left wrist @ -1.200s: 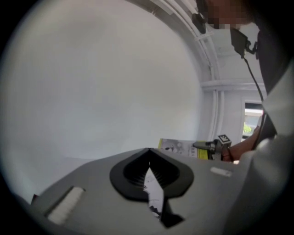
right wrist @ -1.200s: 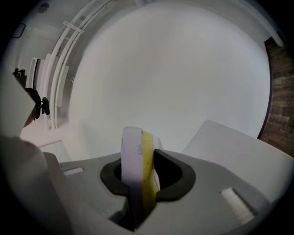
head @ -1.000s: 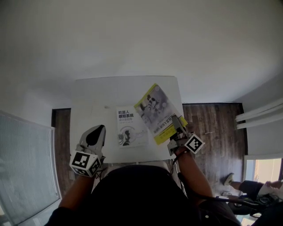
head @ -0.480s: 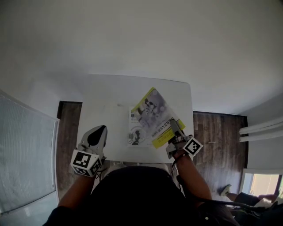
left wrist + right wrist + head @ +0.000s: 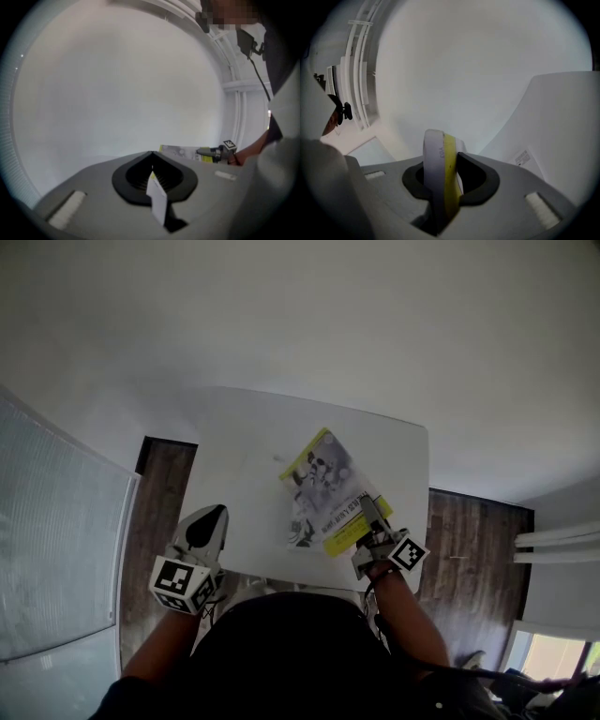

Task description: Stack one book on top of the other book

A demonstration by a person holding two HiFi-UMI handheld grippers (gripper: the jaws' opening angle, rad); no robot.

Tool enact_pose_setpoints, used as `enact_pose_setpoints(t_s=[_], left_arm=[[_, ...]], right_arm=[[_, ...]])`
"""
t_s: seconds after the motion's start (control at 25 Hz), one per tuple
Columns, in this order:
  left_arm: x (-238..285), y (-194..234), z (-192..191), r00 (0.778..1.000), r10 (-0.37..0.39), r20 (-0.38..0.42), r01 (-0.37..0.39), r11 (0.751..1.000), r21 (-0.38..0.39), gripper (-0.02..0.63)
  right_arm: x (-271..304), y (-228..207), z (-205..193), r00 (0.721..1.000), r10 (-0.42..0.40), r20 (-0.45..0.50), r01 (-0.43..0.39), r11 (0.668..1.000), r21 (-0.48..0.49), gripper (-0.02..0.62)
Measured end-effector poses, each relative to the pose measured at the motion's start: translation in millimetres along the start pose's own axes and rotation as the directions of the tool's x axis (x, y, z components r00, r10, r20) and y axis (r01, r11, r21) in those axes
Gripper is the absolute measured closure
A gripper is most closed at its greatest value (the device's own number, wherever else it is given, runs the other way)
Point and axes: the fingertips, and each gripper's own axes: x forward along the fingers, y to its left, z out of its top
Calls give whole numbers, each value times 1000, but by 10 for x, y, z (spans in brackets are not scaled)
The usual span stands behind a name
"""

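Note:
A yellow and grey book [image 5: 328, 486] lies slantwise over a white book [image 5: 298, 527] on the white table [image 5: 234, 451]. Only a strip of the white book shows at the lower left of the yellow one. My right gripper [image 5: 372, 517] is shut on the yellow book's near right corner. In the right gripper view the book's yellow and white edge [image 5: 439, 161] stands between the jaws. My left gripper [image 5: 203, 529] hovers at the table's near left edge, shut and empty. From the left gripper view I see the yellow book [image 5: 180, 152] and the right gripper [image 5: 211, 151] far off.
Dark wooden floor [image 5: 469, 540] shows on both sides of the table. A frosted glass panel [image 5: 56, 540] stands at the left. White wall fills the top of the head view. The table's left half is bare.
The yellow book has moved left with my right gripper and now covers most of the white book. The left gripper has stayed in place.

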Motion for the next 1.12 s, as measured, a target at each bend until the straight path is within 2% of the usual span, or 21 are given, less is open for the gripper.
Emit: enact_pose_setpoints(t_s=[0.24, 0.6, 0.8, 1.12], left_arm=[[183, -258, 42, 999, 29, -29, -29, 1000, -7, 603], [414, -413, 78, 995, 68, -75, -68, 998, -1, 603], [443, -420, 178, 991, 90, -100, -91, 996, -5, 603], [438, -338, 13, 988, 80, -132, -81, 997, -3, 603]], right_arm=[[70, -120, 48, 997, 31, -65, -28, 999, 40, 509], [190, -292, 41, 987, 62, -148, -46, 993, 109, 509], [232, -346, -9, 981, 54, -187, -29, 991, 131, 509], [235, -606, -143, 984, 13, -175, 20, 983, 183, 509]])
